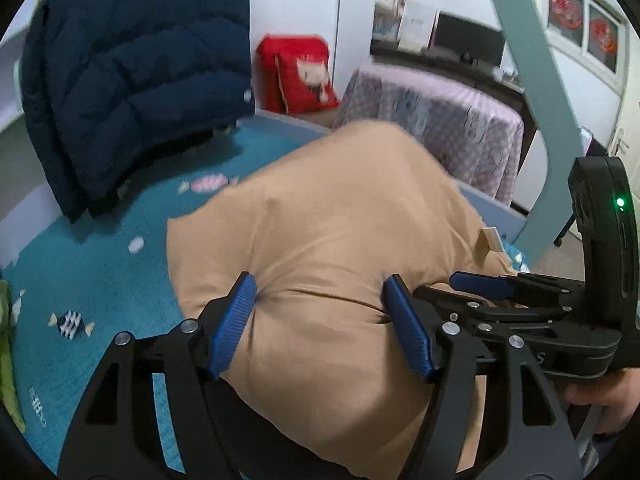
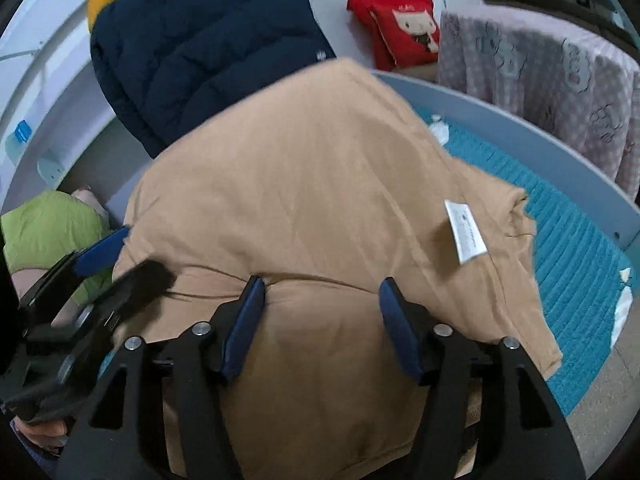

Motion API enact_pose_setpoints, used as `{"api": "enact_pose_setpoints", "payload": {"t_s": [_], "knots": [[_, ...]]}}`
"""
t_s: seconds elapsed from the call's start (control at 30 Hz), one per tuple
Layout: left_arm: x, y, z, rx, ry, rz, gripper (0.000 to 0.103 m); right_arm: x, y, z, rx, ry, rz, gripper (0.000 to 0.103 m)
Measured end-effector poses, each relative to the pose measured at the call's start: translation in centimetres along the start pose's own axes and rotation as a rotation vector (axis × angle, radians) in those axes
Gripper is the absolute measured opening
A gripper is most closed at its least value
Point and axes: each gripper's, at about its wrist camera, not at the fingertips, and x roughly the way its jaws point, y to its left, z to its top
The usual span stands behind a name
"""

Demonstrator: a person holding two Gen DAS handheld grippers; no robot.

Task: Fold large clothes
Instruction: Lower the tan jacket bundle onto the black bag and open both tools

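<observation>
We see the tan garment [image 1: 332, 220] bunched on the teal bed cover [image 1: 92, 264], a white label [image 2: 466, 232] near its right edge. Our left claw [image 1: 320, 308] has its blue pads pressed into a pinched fold of the cloth, gripping it. Our right claw [image 2: 322, 312] straddles another ridge of the fabric, seemingly holding it too, though blur obscures contact. A navy puffer jacket [image 1: 136, 64] hangs behind, beside a red cushion [image 1: 298, 76].
</observation>
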Motion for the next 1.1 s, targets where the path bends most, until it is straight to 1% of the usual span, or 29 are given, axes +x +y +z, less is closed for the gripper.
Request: {"api": "enact_pose_setpoints", "payload": {"t_s": [0.03, 0.07, 0.1, 0.13, 0.2, 0.23, 0.3, 0.33, 0.4, 0.47, 0.53, 0.6, 0.63, 0.67, 0.7, 0.73, 0.8, 0.83, 0.9, 0.93, 1.0, 1.03, 1.1], "knots": [[-1.1, -0.1, -0.1, 0.011, -0.033, -0.007, 0.092, -0.7, 0.0, -0.1, 0.007, -0.016, 0.005, 0.064], [-2.3, -0.2, -0.4, 0.023, -0.062, 0.009, 0.094, -1.4, 0.0, -0.2, 0.014, -0.031, 0.012, 0.067], [-3.2, -0.3, -0.6, 0.034, -0.083, 0.010, 0.094, -2.0, 0.0, -0.3, 0.021, -0.043, 0.018, 0.069], [-4.0, -0.3, -0.9, 0.045, -0.096, -0.004, 0.094, -2.9, 0.1, -0.4, 0.032, -0.064, 0.031, 0.070], [-6.1, -0.3, -1.3, 0.058, -0.127, 0.017, 0.094, -4.4, 0.6, -0.4, 0.038, -0.094, 0.054, 0.071], [-7.0, -0.1, -1.5, 0.056, -0.138, 0.015, 0.094, -5.0, 0.9, -0.5, 0.034, -0.103, 0.058, 0.072], [-9.2, 0.7, -1.7, 0.023, -0.162, 0.031, 0.094, -6.5, 2.2, -0.7, 0.003, -0.128, 0.055, 0.073], [-10.3, 1.2, -1.8, -0.004, -0.168, 0.027, 0.094, -7.0, 2.7, -0.9, -0.010, -0.131, 0.049, 0.073], [-11.9, 2.2, -2.1, -0.046, -0.165, 0.051, 0.094, -7.8, 3.7, -1.2, -0.026, -0.136, 0.043, 0.074], [-13.5, 3.1, -2.7, -0.081, -0.161, 0.077, 0.094, -8.7, 4.8, -1.9, -0.036, -0.132, 0.058, 0.074], [-15.2, 3.8, -3.6, -0.109, -0.156, 0.120, 0.094, -9.5, 6.0, -2.8, -0.060, -0.137, 0.042, 0.074], [-16.7, 4.3, -4.7, -0.140, -0.143, 0.124, 0.094, -10.6, 7.3, -3.8, -0.092, -0.145, 0.011, 0.076], [-17.4, 4.5, -5.2, -0.154, -0.140, 0.126, 0.094, -11.1, 8.0, -4.5, -0.111, -0.147, -0.011, 0.078], [-18.4, 4.7, -6.0, -0.173, -0.127, 0.138, 0.094, -11.6, 8.6, -5.2, -0.122, -0.147, -0.032, 0.085], [-19.0, 4.7, -6.5, -0.181, -0.123, 0.137, 0.095, -12.4, 9.5, -6.2, -0.138, -0.146, -0.057, 0.086], [-19.7, 4.6, -7.0, -0.189, -0.119, 0.137, 0.095, -12.8, 10.0, -7.0, -0.153, -0.145, -0.063, 0.086], [-21.2, 4.2, -8.1, -0.204, -0.106, 0.148, 0.095, -13.7, 11.5, -9.0, -0.192, -0.118, -0.098, 0.088], [-22.1, 4.0, -8.7, -0.214, -0.111, 0.144, 0.095, -14.2, 12.0, -9.9, -0.205, -0.117, -0.105, 0.088], [-24.3, 3.3, -10.2, -0.233, -0.123, 0.150, 0.097, -15.1, 12.9, -11.6, -0.221, -0.116, -0.115, 0.095], [-25.4, 2.9, -10.9, -0.239, -0.140, 0.160, 0.097, -15.8, 13.5, -12.7, -0.229, -0.114, -0.127, 0.095], [-27.7, 1.9, -12.6, -0.234, -0.169, 0.213, 0.098, -17.1, 14.4, -14.5, -0.247, -0.129, -0.154, 0.095], [-28.6, 1.4, -13.3, -0.224, -0.170, 0.243, 0.098, -17.6, 14.7, -15.1, -0.250, -0.130, -0.163, 0.095], [-30.3, 0.5, -15.0, -0.210, -0.157, 0.263, 0.098, -19.1, 15.5, -16.7, -0.248, -0.146, -0.170, 0.095]]}}
